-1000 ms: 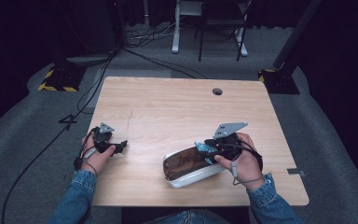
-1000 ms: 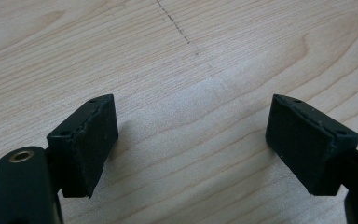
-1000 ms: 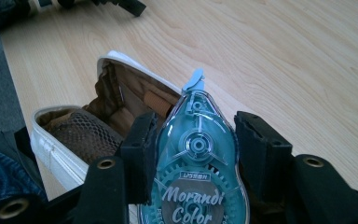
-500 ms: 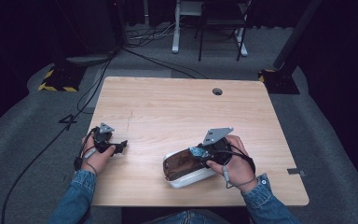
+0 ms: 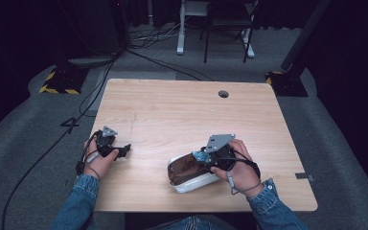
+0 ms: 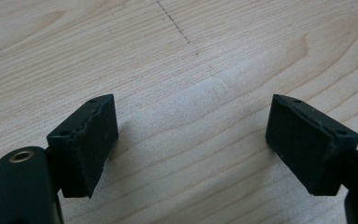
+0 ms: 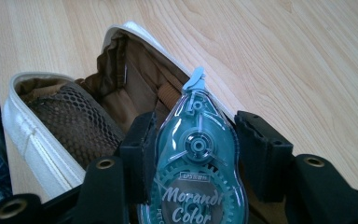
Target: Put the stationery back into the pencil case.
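Since the earlier frames, the right hand-held gripper [image 7: 193,154] is sinking toward the open pouch [image 7: 42,116] at lower centre, gripping a teal correction tape [image 7: 196,158]. At lower left, the left hand-held gripper [image 6: 191,144] is resting released on the desk [image 5: 172,110].

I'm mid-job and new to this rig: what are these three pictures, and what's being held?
There is no robot: a person holds a two-jaw gripper in each hand at a wooden table. The high view looks down from above. Each of the other two pictures comes from a camera riding on one gripper. The left gripper rests open above bare wood, holding nothing. The right gripper is shut on a teal correction tape, its tip pointing into an open white pouch with brown lining, which lies near the table's front edge.
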`<act>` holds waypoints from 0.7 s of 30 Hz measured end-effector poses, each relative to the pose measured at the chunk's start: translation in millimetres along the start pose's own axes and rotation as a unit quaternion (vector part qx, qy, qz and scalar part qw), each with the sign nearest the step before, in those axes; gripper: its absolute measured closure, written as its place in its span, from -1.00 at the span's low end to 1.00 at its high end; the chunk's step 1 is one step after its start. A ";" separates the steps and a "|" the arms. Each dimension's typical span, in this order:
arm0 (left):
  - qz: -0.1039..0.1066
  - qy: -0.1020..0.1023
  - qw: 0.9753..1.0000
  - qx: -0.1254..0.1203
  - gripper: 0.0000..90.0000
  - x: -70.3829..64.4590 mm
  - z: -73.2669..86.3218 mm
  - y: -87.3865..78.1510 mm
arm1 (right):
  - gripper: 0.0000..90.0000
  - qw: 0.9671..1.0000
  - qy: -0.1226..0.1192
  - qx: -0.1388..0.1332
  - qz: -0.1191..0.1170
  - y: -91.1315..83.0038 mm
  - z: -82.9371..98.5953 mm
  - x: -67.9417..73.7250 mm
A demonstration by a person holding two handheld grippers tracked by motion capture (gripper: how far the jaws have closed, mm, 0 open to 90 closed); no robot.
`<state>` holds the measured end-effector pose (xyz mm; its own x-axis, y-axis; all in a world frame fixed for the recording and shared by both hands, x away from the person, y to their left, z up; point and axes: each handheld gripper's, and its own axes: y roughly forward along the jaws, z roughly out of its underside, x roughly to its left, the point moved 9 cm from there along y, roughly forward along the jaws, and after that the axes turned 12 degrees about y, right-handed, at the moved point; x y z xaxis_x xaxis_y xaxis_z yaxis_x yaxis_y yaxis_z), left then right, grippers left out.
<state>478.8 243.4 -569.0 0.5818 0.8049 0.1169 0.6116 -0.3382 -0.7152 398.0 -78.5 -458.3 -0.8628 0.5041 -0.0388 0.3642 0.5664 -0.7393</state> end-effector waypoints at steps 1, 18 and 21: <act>0.000 0.000 1.000 0.000 -0.62 0.0 0.0 0.0 | 0.11 1.000 -0.005 0.002 0.001 0.6 0.5 -0.1; 0.000 -0.001 1.000 0.000 -0.62 0.0 0.1 0.0 | -0.15 1.000 -0.002 0.009 -0.025 3.8 2.7 4.6; 0.000 0.000 1.000 0.000 -0.62 0.0 0.1 0.0 | -0.14 1.000 0.002 0.006 -0.031 2.6 2.7 4.0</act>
<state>478.7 243.5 -569.1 0.5815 0.8052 0.1161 0.6111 -0.3382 -0.7156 394.6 -76.7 -462.2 -0.8817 0.4717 0.0096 0.3064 0.5880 -0.7486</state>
